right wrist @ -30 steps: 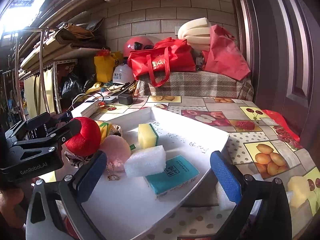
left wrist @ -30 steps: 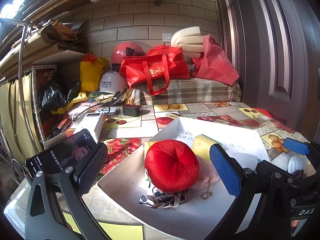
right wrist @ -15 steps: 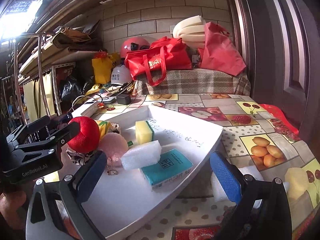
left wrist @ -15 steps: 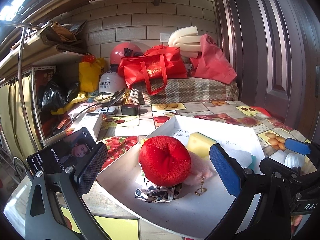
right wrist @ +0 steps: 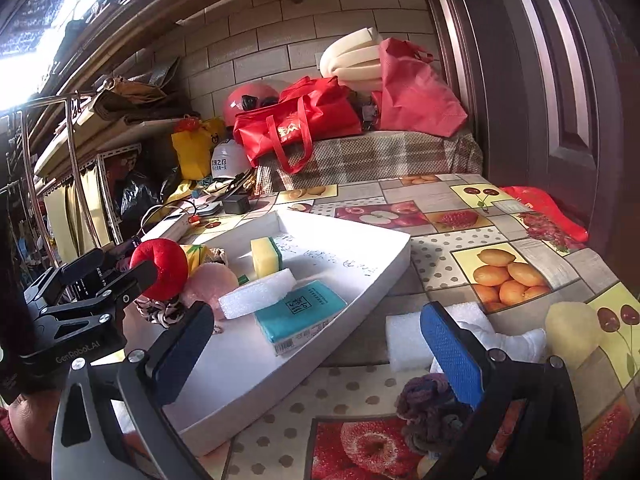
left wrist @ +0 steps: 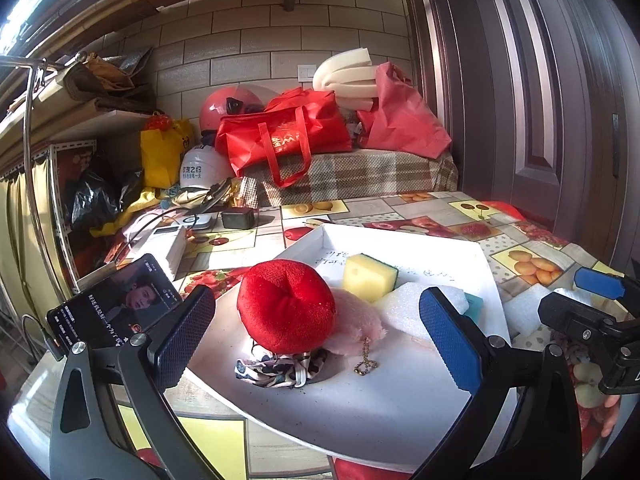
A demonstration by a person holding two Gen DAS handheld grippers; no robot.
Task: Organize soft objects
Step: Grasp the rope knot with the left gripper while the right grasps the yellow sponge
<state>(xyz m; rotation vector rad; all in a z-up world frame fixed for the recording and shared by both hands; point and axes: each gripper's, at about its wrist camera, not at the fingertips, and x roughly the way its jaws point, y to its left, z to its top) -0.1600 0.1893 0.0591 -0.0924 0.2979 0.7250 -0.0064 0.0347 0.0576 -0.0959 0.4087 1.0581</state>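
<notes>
- Here, a red plush ball is sitting in the white tray near its left edge, touching a pink pompom.
- The left gripper is hovering wide apart, gripping nothing.
- The right gripper is gaping empty over the tablecloth beside the tray's right edge.

Each claw has black angular arms with silver screws, one black textured pad and one blue; the left claw body reads "GenRobot.AI" at nine o'clock.

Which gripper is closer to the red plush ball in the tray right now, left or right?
Left. The left gripper has the red plush ball between its open jaws. The right gripper is open beyond the tray's opposite edge.
</notes>
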